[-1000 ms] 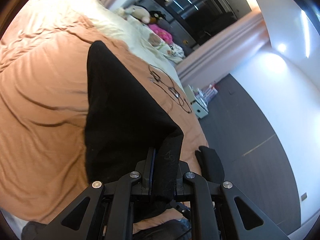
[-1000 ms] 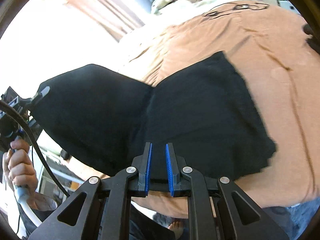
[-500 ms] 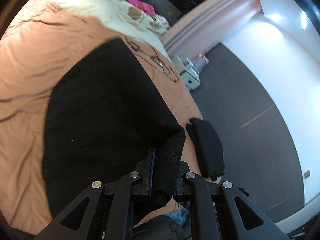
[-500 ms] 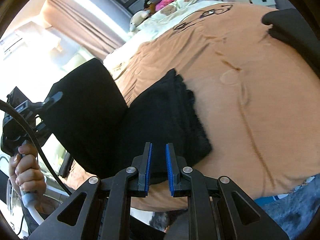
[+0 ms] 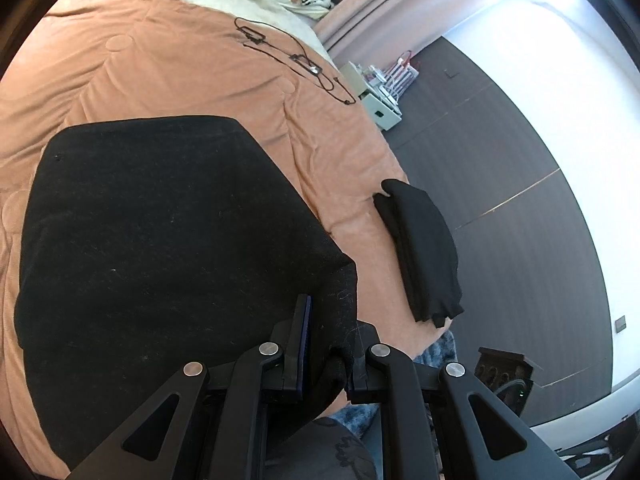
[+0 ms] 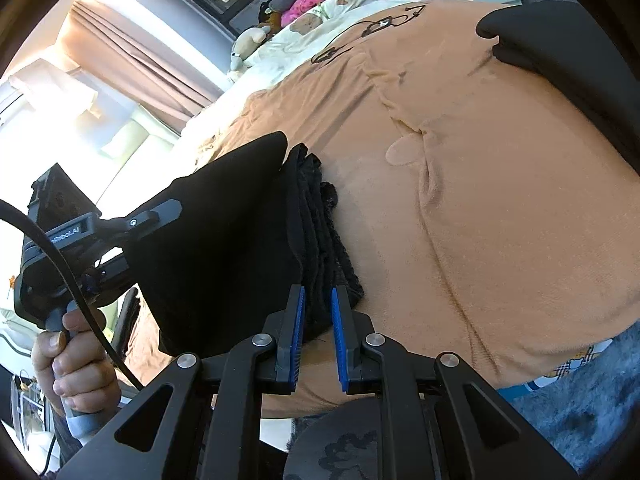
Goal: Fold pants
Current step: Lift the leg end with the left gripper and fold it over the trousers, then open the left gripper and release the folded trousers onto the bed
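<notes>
Black pants (image 5: 160,248) lie folded over on the orange bedspread (image 5: 140,72). My left gripper (image 5: 326,320) is shut on the pants' near corner, with cloth bunched between its fingers. In the right wrist view the pants (image 6: 240,240) hang as a raised sheet from the left gripper (image 6: 160,210), with their crinkled waistband edge on the bedspread (image 6: 500,200). My right gripper (image 6: 318,308) is shut on the pants' near edge, cloth between its blue pads.
A folded black garment (image 5: 424,248) lies at the bed's right edge, also shown in the right wrist view (image 6: 568,60). A black cable (image 5: 296,56) lies farther up the bed. Pillows and soft toys (image 6: 304,12) sit at the headboard. A white nightstand (image 5: 380,92) stands on the dark floor.
Both grippers have carried the pants' near half up and over toward the far side. The cloth has gone from spread wide to doubled over on the bed.
</notes>
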